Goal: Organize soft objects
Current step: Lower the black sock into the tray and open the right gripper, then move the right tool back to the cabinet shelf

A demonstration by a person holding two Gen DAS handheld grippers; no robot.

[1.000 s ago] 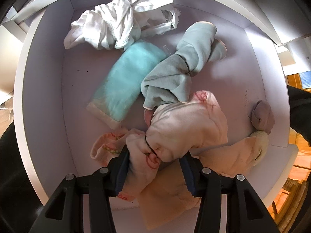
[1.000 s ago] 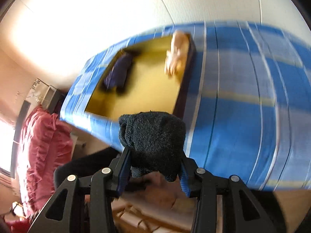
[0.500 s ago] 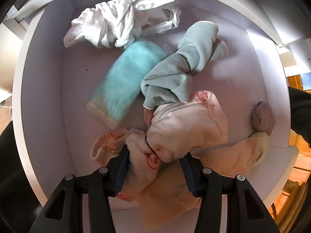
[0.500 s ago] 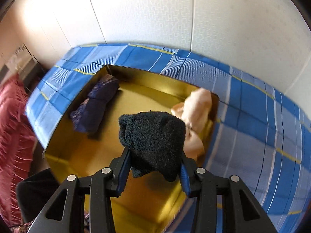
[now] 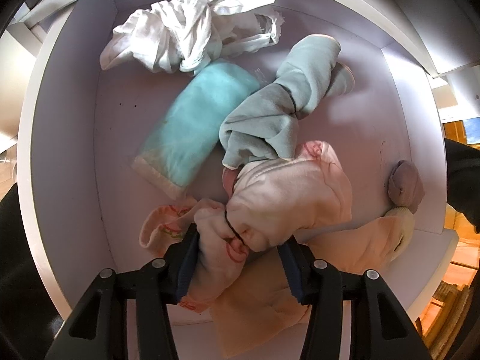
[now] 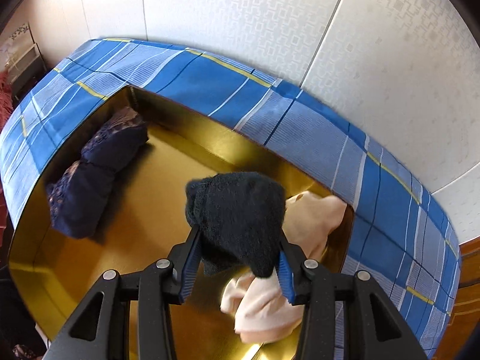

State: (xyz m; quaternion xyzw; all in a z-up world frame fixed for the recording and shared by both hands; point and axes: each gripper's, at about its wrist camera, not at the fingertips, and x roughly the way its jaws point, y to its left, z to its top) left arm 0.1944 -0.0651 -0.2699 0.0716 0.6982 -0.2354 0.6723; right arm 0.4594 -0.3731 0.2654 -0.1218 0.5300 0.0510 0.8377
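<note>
In the left wrist view the left gripper (image 5: 240,258) points down into a white drawer (image 5: 60,156), its fingers (image 5: 187,262) clamped on a pink printed bundle (image 5: 270,207) tied with a thin dark band. This bundle sits at the near edge of the drawer, lying partly over a peach cloth (image 5: 345,252) that spreads to the near right corner. By the right wall rests a small mauve sock ball (image 5: 405,187). Behind the pink bundle, touching it, lies a grey-green tied bundle (image 5: 279,111), and just to its left a turquoise fuzzy sock (image 5: 195,120). At the far edge sits a crumpled white garment (image 5: 180,39) with straps.

In the right wrist view the right gripper (image 6: 237,258) holds a black sock roll (image 6: 237,219), fingers (image 6: 189,258) pressed on both its sides, above a gold-lined box (image 6: 135,240) that stands on a blue checked cloth (image 6: 390,210). Below the roll, along the box's right side, lies a pale peach garment (image 6: 315,219). At the far left corner of the box lies a navy lace bundle (image 6: 96,171). A white patterned wall (image 6: 270,15) rises beyond.
</note>
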